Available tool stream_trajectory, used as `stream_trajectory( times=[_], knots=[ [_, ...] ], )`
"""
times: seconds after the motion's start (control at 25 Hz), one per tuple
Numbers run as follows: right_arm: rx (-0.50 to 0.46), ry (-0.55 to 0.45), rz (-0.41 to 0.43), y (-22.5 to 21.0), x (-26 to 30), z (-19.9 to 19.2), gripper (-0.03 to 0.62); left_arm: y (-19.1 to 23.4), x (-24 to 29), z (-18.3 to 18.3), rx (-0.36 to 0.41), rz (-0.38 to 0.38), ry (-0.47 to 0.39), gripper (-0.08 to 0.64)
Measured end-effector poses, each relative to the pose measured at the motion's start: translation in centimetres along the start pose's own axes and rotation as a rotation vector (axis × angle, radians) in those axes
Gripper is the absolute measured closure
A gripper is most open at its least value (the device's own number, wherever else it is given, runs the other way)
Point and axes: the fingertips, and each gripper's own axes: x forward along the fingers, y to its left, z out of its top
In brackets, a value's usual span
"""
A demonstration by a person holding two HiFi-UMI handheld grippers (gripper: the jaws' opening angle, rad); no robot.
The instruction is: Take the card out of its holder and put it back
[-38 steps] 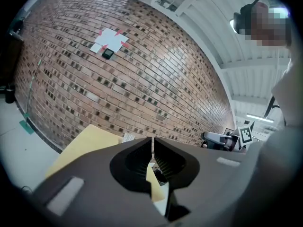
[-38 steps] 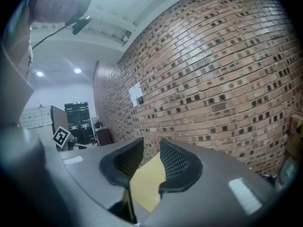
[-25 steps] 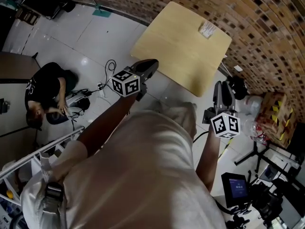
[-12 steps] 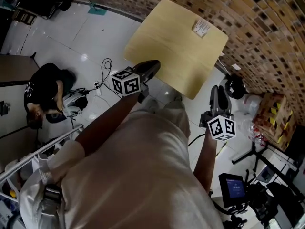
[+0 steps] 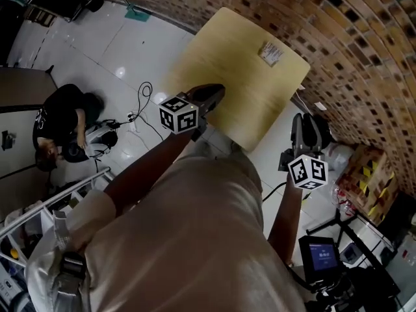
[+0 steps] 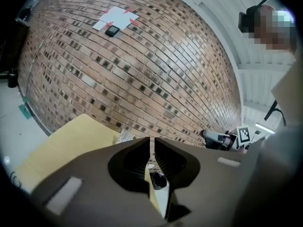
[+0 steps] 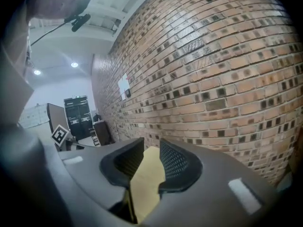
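Left gripper (image 6: 152, 144): jaws nearly together, just a thin slit you can see the wall through, and they've only just eased open that crack. Nothing in the slit, so it's carrying nothing.
Right gripper (image 7: 151, 146): jaws a fair bit wider, with a clear gap and only tabletop showing through it. Empty too.
How they sit: both are up in the air, tipped slightly down toward the wall, touching nothing. Seen from the left one, the right one sits off to its right.
Table (image 5: 221, 64): tan top, ahead of and below both sets of jaws. The left tips look to be over its near edge, and the right gripper hangs off its right side, over the floor.
Card holder (image 5: 270, 52): small pale thing lying flat at the far end of the table, well ahead of both grippers and close to the wall. From the left gripper it sits just left of the slit. Too small to tell if the card's inside.
Brick wall (image 6: 142, 70): straight ahead of both grippers, right behind the table.
White sheet (image 6: 116, 20): stuck high on the wall, up and left of the left jaws, with red tape bits and a small dark thing on it.
Person on the floor (image 5: 62, 125): dark top, sitting well off to the left gripper's left, next to a looped cable (image 5: 148, 91).
Screen (image 5: 320, 255): low down, behind the right gripper.
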Motion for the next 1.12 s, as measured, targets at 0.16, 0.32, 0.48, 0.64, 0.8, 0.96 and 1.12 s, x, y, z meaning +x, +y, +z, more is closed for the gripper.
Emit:
stream_trajectory(
  times=[0.16,0.32,0.48,0.64,0.8,0.96,1.12],
  knots=[
    [-0.006,0.009,0.031,-1.6,2.0,1.0,0.492,0.3,2.3,0.9,-0.011,0.019,-0.013,0.529],
    [-0.011,0.039,0.061,-3.8,3.9,1.5,0.499,0.4,4.3,1.8,-0.031,0.042,-0.029,0.528],
    [-0.025,0.069,0.115,-5.6,6.3,1.9,0.5,1.0,5.8,2.3,-0.046,0.087,-0.044,0.526],
    [-0.042,0.096,0.166,-7.8,8.7,1.6,0.505,1.2,7.6,2.0,-0.044,0.133,-0.051,0.523],
    [-0.037,0.124,0.222,-9.7,11.6,1.0,0.512,1.3,8.4,2.3,-0.024,0.198,-0.061,0.52],
    [-0.08,0.162,0.275,-10.8,14.4,0.7,0.511,1.2,8.7,2.8,-0.036,0.249,-0.092,0.52],
    [-0.114,0.189,0.291,-11.7,16.8,0.4,0.511,1.6,9.4,2.5,-0.043,0.261,-0.092,0.52]
  ],
)
